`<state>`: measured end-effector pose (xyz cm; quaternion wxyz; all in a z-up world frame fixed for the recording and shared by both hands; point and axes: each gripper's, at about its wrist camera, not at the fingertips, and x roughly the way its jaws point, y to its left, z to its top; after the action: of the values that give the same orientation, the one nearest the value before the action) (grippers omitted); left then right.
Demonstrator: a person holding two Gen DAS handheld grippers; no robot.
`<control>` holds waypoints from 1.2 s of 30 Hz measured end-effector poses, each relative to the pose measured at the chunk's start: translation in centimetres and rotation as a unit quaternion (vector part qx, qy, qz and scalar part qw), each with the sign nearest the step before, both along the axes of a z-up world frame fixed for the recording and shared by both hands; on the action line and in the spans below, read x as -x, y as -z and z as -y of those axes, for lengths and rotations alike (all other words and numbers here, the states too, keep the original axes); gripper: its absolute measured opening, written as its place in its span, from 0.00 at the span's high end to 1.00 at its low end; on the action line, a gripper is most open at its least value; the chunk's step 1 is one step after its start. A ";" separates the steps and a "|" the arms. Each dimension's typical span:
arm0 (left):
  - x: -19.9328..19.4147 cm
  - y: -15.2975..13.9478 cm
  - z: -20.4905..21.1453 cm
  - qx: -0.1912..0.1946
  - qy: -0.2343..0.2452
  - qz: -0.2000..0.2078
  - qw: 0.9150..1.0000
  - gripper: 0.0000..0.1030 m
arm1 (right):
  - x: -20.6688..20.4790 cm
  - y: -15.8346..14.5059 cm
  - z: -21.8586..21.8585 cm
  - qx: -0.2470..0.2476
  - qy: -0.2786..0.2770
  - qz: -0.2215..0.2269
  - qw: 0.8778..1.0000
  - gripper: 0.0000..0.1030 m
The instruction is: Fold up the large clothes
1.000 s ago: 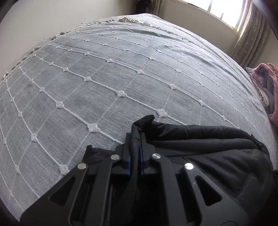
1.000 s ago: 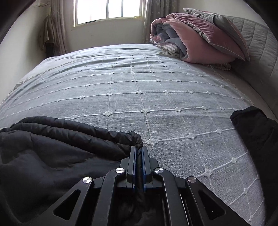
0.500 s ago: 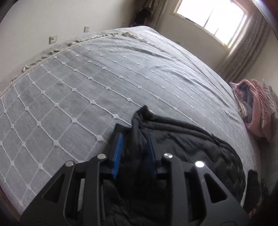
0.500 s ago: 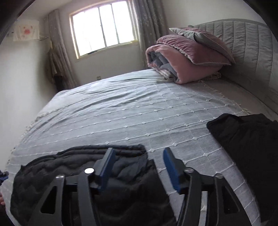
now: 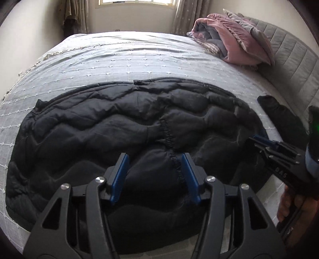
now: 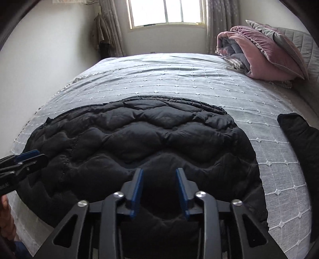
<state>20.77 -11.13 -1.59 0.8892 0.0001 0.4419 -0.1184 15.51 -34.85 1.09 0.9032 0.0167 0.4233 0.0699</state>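
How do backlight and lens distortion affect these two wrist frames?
Left wrist view: the window blows out and glares on the far bedspread; the black jacket loses detail near the open left gripper. Right wrist view: same backlit window, strong fisheye bulge, dark corners, open right gripper sharp.

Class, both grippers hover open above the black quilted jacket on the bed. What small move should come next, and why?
Probably lower the left gripper and right gripper to the near edge of the black quilted jacket and close on it. Both sets of jaws stand open and empty, and the jacket lies spread on the grey bedspread, seemingly ready for another fold.
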 end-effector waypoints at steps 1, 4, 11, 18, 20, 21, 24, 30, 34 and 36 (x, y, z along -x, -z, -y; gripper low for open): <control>-0.7 1.1 -0.1 -0.007 -0.010 -0.019 1.000 0.45 | -0.3 0.5 0.3 -0.003 0.002 -0.008 1.000 0.81; -1.8 3.8 -0.4 -0.016 -0.025 -0.047 0.998 0.45 | -1.5 2.5 0.6 0.017 -0.004 -0.045 0.999 0.83; -1.9 3.8 -0.6 -0.038 -0.024 -0.049 0.998 0.46 | -3.9 5.1 0.2 0.020 -0.014 -0.095 0.995 0.83; -0.7 -1.2 0.3 -0.030 -0.002 -0.006 1.000 0.46 | -4.2 5.1 0.3 0.015 -0.011 -0.096 0.995 0.83; -1.4 -1.5 1.7 -0.050 0.009 -0.005 0.999 0.46 | -4.2 5.1 0.3 0.014 -0.011 -0.096 0.995 0.83; -2.0 -1.0 2.2 -0.066 0.008 -0.015 0.998 0.46 | -4.2 5.1 0.3 0.011 -0.012 -0.096 0.995 0.83; -4.7 3.3 2.7 -0.102 -0.013 -0.072 0.992 0.46 | -4.4 5.0 1.1 -0.004 -0.013 -0.100 0.995 0.83; -4.3 4.4 3.1 -0.128 -0.014 -0.062 0.990 0.45 | -4.7 5.0 1.9 -0.006 -0.012 -0.103 0.995 0.83; -6.4 1.9 2.3 -0.082 -0.024 -0.074 0.994 0.46 | -4.7 5.3 2.1 -0.013 -0.007 -0.104 0.994 0.83; -7.8 0.4 1.9 -0.070 -0.035 -0.063 0.995 0.46 | -4.8 5.1 2.3 -0.020 -0.006 -0.107 0.994 0.83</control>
<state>28.57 -13.01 -1.96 0.8608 0.0397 0.5043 -0.0554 20.34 -37.14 -4.03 0.8520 0.0392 0.5157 0.0813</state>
